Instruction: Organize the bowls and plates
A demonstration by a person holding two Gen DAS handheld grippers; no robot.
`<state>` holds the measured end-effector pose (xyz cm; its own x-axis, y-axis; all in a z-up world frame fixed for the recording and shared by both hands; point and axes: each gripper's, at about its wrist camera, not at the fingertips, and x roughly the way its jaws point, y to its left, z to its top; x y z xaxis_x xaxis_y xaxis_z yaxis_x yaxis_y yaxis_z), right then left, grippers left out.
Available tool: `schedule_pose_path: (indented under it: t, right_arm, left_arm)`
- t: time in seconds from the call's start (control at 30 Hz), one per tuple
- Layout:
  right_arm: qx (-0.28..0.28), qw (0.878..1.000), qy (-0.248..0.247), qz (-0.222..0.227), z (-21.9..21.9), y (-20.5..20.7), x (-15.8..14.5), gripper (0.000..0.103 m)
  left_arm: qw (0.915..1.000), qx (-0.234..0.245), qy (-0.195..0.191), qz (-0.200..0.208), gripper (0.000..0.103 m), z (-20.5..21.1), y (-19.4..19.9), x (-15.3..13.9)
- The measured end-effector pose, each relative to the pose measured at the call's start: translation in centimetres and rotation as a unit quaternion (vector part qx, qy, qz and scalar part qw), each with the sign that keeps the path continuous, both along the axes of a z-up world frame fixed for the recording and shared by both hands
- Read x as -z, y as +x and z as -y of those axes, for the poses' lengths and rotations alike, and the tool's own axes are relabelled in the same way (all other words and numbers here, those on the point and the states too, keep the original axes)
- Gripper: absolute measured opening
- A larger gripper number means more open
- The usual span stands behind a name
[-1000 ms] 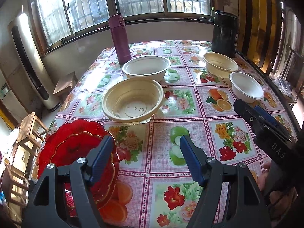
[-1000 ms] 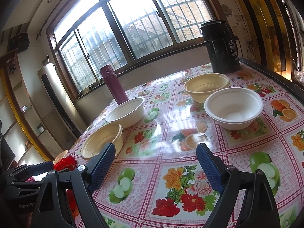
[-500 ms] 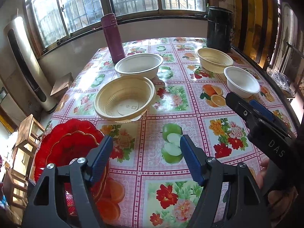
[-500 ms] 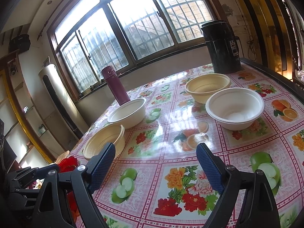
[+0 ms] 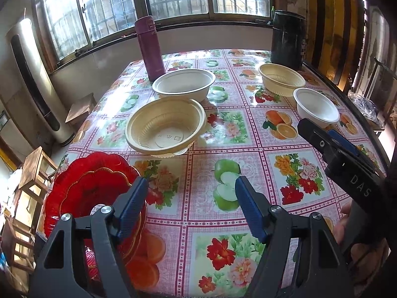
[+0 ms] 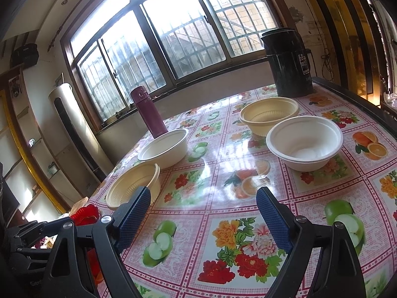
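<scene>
I hold both tools released above the desk (image 5: 248, 129), nothing between their pads. My left tool (image 5: 191, 198) hangs over the near edge beside the red plates (image 5: 82, 188). My right tool (image 6: 203, 206) faces the white bowl (image 6: 305, 141), with a tan bowl (image 6: 268, 114) just behind it. Another tan bowl (image 5: 166, 126) sits mid-desk, a wide white bowl (image 5: 183, 84) beyond it near the flask (image 5: 148, 47).

My left claw (image 5: 191, 193) hangs open over the table (image 5: 248, 149), nothing between its pads. Red plates (image 5: 86, 188) sit stacked at my left; a beige bowl (image 5: 166, 126) lies just beyond them.
</scene>
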<state>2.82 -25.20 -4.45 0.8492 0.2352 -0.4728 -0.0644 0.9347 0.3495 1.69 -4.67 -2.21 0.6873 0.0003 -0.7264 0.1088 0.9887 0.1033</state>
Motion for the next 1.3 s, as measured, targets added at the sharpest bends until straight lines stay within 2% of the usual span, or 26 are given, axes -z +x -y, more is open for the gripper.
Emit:
schedule_pose_path:
  t: [0.17, 0.47, 0.6, 0.8, 1.0, 1.13, 1.3]
  right_arm:
    - [0.004, 1.0, -0.004, -0.002, 0.1, 0.2, 0.1, 0.089]
    - [0.006, 1.0, -0.008, -0.004, 0.1, 0.4, 0.2, 0.089]
    - [0.006, 1.0, -0.003, -0.008, 0.3, 0.3, 0.3, 0.089]
    - [0.002, 0.999, 0.047, -0.027, 1.3, 1.4, 0.3, 0.089]
    - [-0.013, 0.996, 0.089, -0.025, -0.1, 5.1, -2.1, 0.092]
    - [-0.038, 0.99, 0.135, -0.029, -2.4, 7.7, -3.1, 0.096]
    - [-0.07, 0.978, 0.178, -0.078, -5.3, 10.6, -0.8, 0.096]
  left_arm:
    - [0.9999, -0.005, -0.006, 0.006, 0.073, -0.7, -0.1, -0.3]
    - [0.9999, -0.01, -0.011, -0.009, 0.073, -1.3, -0.4, 0.7]
    - [0.9996, -0.011, -0.02, -0.019, 0.073, -2.1, 0.0, 0.1]
    - [0.9992, -0.036, 0.014, -0.005, 0.073, -6.2, 2.0, -3.0]
    - [0.9944, -0.072, 0.078, 0.003, 0.073, -10.2, 6.3, -6.0]
    - [0.9926, -0.059, 0.099, -0.038, 0.073, -11.2, 10.2, -6.0]
    - [0.9867, -0.063, 0.088, -0.121, 0.076, -12.6, 15.0, -3.0]
